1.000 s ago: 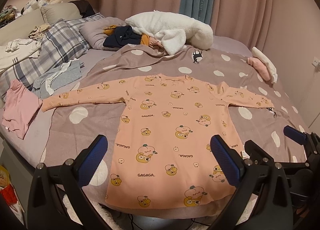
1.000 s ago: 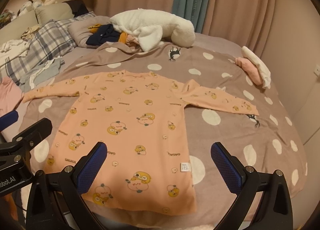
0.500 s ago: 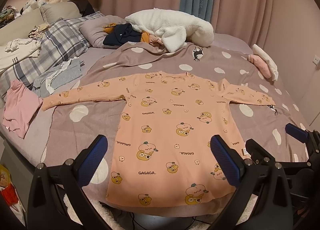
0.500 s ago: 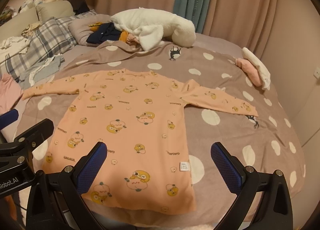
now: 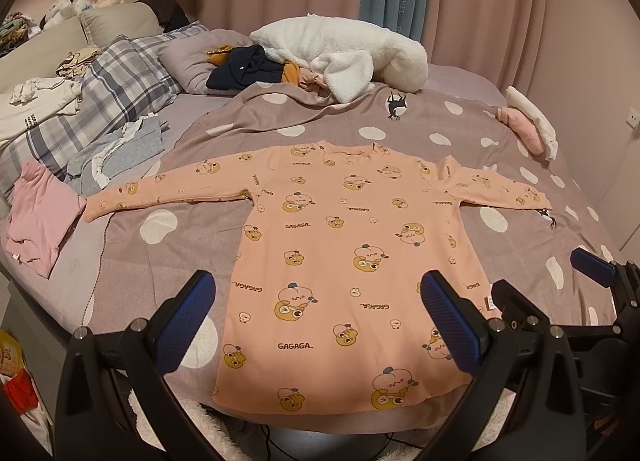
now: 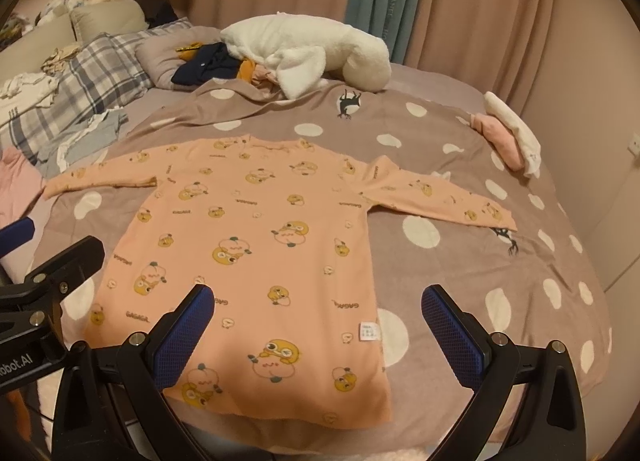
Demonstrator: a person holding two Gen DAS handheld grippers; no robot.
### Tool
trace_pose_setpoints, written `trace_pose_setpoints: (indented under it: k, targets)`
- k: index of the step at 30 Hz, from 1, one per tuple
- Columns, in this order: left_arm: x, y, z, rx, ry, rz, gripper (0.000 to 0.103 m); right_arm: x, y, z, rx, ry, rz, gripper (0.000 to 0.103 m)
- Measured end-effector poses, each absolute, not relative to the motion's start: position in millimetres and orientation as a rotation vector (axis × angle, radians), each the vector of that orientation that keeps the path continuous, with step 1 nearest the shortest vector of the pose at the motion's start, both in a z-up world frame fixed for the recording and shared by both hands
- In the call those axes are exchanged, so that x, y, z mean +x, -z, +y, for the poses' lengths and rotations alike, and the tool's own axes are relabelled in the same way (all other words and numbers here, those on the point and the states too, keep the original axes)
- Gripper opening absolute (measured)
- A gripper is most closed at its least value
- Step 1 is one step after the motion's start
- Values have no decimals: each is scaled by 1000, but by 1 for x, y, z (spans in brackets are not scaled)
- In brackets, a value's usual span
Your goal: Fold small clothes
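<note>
**Peach shirt laid flat on the spotted blanket, both hand-held grippers released**

A peach long-sleeved shirt [image 5: 352, 257] printed with cartoon animals and the word GAGAGA is spread flat on a brown blanket with white spots [image 5: 168, 249] that covers the bed. Both sleeves are stretched out sideways from the shirt's body, and the hem lies at the near edge of the bed. A small white label [image 6: 369, 331] is seen at the shirt's side seam, near the hem.

The left hand-held gripper [image 5: 320, 325] is held above the shirt's hem with its blue-padded fingers wide apart and nothing between them. The right hand-held gripper [image 6: 320, 325] is likewise released and empty, held over the hem on the label's side of the shirt. The shirt is touched by neither.

No containers are seen; all other clothes lie loose on the bed. Beyond the shirt's collar, a white fleece garment [image 5: 340, 49] is heaped beside dark navy clothing [image 5: 244, 69]. Past the shirt's left sleeve, a pink garment [image 5: 36, 217] and grey clothes [image 5: 120, 149] are lying near a plaid pillow [image 5: 108, 93]. Past the right sleeve, a folded pink and white bundle [image 5: 528, 125] is resting at the blanket's edge.
</note>
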State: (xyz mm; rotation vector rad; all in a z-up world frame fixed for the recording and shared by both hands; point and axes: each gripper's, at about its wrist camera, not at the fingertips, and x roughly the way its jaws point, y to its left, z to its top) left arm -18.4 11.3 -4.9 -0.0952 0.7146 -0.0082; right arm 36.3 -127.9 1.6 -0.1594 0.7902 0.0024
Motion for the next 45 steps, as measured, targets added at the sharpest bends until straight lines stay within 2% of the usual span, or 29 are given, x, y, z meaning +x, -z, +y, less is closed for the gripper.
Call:
trace_pose_setpoints:
  k: [45]
  targets:
    - [9,22,-10,-75,38,762,103,55,17,-162,-40,9,838,103]
